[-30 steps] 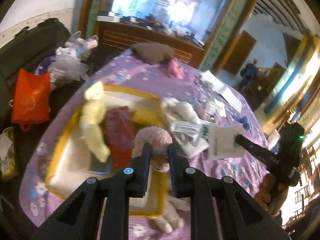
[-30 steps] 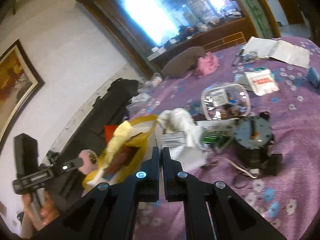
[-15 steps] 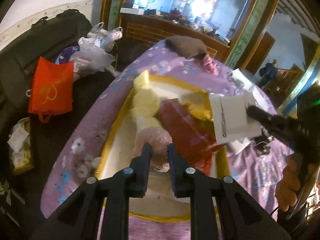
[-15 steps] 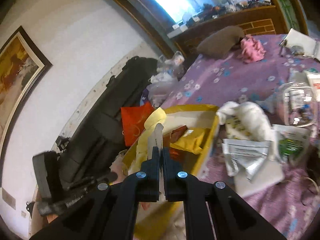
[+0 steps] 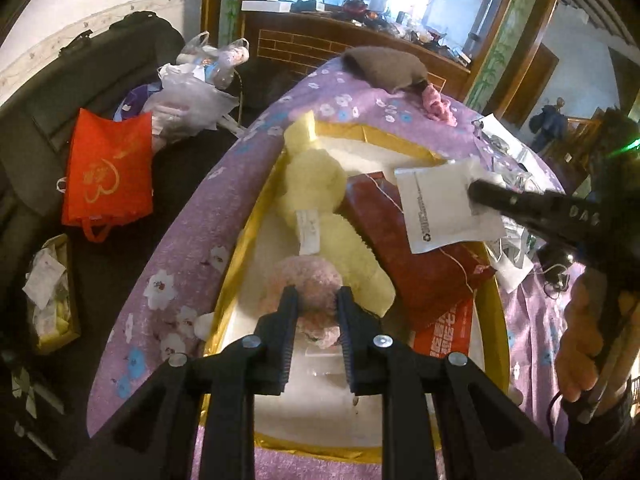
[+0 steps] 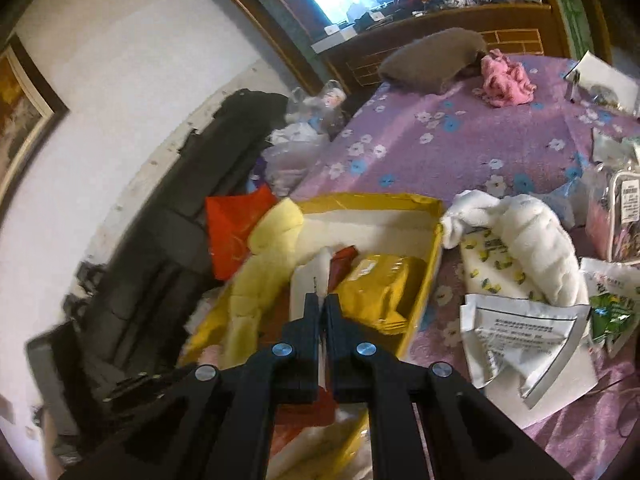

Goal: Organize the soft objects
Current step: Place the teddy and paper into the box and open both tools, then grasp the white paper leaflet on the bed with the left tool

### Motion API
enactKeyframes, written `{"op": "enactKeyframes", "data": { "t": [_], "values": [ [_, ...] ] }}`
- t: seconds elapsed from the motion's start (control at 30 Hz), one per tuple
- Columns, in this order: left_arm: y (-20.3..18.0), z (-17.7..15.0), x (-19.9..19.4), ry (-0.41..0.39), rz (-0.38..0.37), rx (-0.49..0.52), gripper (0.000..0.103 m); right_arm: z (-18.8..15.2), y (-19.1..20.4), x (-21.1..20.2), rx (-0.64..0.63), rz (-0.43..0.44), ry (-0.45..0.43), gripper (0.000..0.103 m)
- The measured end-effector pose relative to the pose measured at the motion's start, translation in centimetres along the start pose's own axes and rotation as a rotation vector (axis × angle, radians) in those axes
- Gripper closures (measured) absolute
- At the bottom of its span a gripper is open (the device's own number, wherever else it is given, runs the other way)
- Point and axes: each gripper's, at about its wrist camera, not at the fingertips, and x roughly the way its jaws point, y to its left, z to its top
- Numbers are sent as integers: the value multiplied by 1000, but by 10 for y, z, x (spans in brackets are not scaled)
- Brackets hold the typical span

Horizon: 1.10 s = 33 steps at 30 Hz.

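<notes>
My left gripper (image 5: pixel 317 294) is shut on a pink plush toy (image 5: pixel 308 280) and holds it low inside the yellow-rimmed white box (image 5: pixel 244 248) on the purple bed. A pale yellow plush (image 5: pixel 320 196) and a red packet (image 5: pixel 416 256) lie in the box. My right gripper (image 6: pixel 322 300) is shut on a flat white packet (image 6: pixel 306 284), held above the box (image 6: pixel 430 248); it shows in the left wrist view (image 5: pixel 444 204) too. A yellow packet (image 6: pixel 380 284) lies in the box.
A white plush (image 6: pixel 532 236), white sachets (image 6: pixel 520 332) and a clear pouch (image 6: pixel 616 212) lie on the purple flowered bedspread (image 6: pixel 440 140). A brown cushion (image 5: pixel 388 68) and pink cloth (image 5: pixel 436 104) sit at the far end. A red bag (image 5: pixel 108 168) and plastic bags (image 5: pixel 192 92) lie left of the bed.
My left gripper has carried the pink plush from the box's near edge down into the box beside the yellow plush. My right gripper has brought the white packet over the box.
</notes>
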Motion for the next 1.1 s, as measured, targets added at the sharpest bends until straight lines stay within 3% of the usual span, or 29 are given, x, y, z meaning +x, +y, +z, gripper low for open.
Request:
{"op": "enactKeyframes", "data": {
  "t": [0.03,0.1,0.17,0.27,0.37,0.43,0.47,0.63,0.8,0.93,1.1],
  "values": [
    [0,0,0,-2,-1,-3,72,-1,-1,2,-2,-13,4,97],
    [-1,-1,-1,-5,-12,-9,48,-2,-4,4,5,-11,20,97],
    [-3,-2,-6,-19,-8,-16,35,-2,-7,1,15,-7,31,95],
    [-10,-3,-19,-42,-5,-28,34,-6,-5,-23,1,18,1,91],
    [-29,-4,-33,-60,-33,-3,34,-15,-9,-65,-26,18,-65,60],
    [-48,-6,-41,-70,-52,34,33,-21,-15,-94,-43,-18,-127,32],
    [-58,-6,-43,-71,-65,46,30,-24,-20,-108,-44,-45,-160,29],
    [-106,-4,-40,-31,-164,92,28,-34,-58,-156,-26,-108,-218,26],
    [-141,4,-20,16,-229,115,28,-40,-100,-157,24,-126,-220,26],
    [-158,27,8,77,-234,115,28,-53,-117,-143,40,-72,-201,26],
    [-183,59,50,146,-205,170,28,-57,-120,-142,76,-82,-190,26]
  ]
}}
